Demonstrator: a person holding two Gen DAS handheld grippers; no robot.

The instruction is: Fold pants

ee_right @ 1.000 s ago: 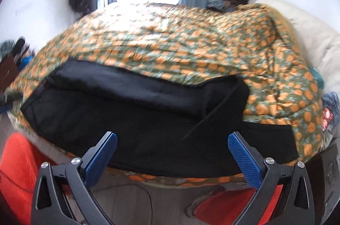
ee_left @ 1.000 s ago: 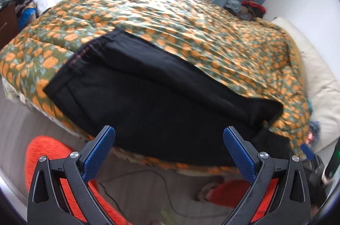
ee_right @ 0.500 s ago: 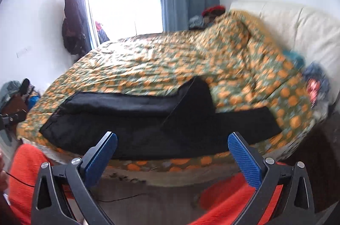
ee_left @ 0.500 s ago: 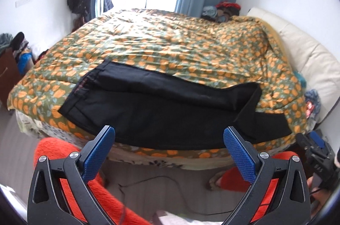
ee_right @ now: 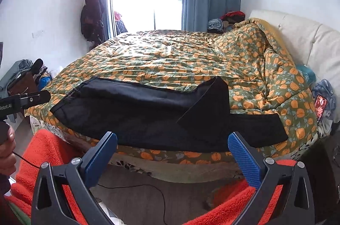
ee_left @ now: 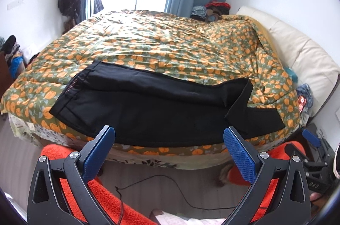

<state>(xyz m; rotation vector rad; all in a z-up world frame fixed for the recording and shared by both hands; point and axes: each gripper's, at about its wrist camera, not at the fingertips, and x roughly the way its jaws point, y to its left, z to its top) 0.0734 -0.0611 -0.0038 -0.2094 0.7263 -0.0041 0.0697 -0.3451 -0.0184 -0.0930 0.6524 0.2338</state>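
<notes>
Right now the black pants [ee_left: 148, 110] lie flat along the near edge of the bed [ee_left: 170, 51], on the orange flower blanket. One leg is folded over the other, but its end [ee_right: 214, 97] is bent back and crooked, and the leg under it sticks out to the right.

The left gripper [ee_left: 169, 148] is wide open and holds nothing. The right gripper [ee_right: 172, 150] is wide open and empty too. Both hang in front of the bed, not touching the pants.

What could go wrong? The pants lie close to the edge, so a hard pull may make them slide off. Pinching only the top layer may undo the fold. Grabbing too deep may catch the blanket as well.
</notes>
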